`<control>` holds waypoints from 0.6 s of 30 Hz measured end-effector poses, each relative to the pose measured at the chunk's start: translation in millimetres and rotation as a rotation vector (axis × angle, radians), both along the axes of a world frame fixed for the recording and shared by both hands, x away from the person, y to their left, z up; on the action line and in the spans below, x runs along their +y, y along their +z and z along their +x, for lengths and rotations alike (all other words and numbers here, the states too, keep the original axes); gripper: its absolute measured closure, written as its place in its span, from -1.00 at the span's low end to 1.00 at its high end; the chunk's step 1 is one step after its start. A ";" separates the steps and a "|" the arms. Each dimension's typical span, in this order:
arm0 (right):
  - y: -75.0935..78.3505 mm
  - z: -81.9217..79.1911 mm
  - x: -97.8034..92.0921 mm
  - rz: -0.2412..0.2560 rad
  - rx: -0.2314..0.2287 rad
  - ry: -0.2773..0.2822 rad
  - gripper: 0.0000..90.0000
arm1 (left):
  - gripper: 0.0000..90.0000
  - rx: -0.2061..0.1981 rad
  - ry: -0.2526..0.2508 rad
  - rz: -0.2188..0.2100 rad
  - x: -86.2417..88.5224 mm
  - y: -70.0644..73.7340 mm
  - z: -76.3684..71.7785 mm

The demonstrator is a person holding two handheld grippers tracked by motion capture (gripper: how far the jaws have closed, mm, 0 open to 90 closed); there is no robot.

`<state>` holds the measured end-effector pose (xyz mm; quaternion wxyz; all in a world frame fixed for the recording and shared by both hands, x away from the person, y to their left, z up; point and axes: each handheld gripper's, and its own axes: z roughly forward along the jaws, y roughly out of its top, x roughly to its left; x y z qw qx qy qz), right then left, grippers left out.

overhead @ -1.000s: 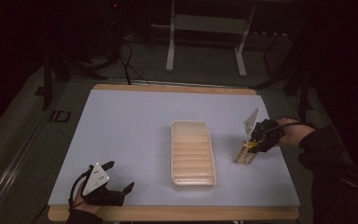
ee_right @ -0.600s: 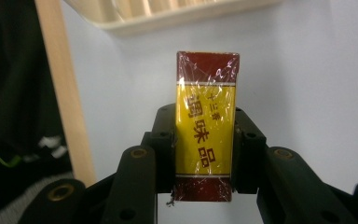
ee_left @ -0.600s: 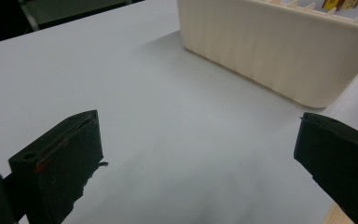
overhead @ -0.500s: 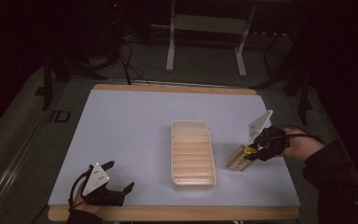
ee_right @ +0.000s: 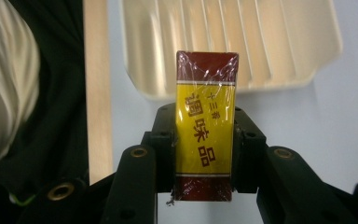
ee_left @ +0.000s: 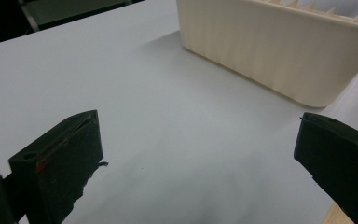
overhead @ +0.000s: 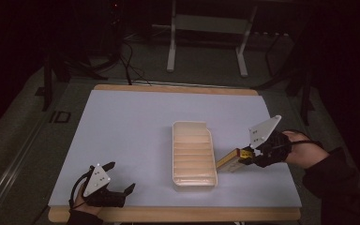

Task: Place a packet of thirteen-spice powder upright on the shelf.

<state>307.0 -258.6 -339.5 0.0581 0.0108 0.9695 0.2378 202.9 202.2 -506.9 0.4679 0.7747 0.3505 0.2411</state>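
R gripper [overhead: 243, 158] jaws clamped on yellow box [ee_right: 205, 125] beside slotted tray [overhead: 193, 152]; L gripper [overhead: 117, 180] jaws wide, empty, tabletop [overhead: 131, 126] near-left corner.

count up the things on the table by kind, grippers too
hand-held gripper: 2, left open, right shut on the box
ribbed tray: 1
yellow and dark red box: 1
total: 4

Yellow/maroon wrapped box [ee_right: 205, 135] (Chinese print), tilted, just right of ribbed cream tray [overhead: 193, 154].
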 end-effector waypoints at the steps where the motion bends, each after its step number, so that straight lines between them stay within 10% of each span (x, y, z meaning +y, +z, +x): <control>1: 2.0 -2.3 1.4 0.021 -0.007 0.006 0.51 | -0.98 0.000 0.000 0.000 0.1 0.1 0.0; 18: -3.2 -26.3 32.8 0.211 -0.056 0.122 0.51 | -0.98 -0.002 -0.005 0.000 0.1 0.4 -0.8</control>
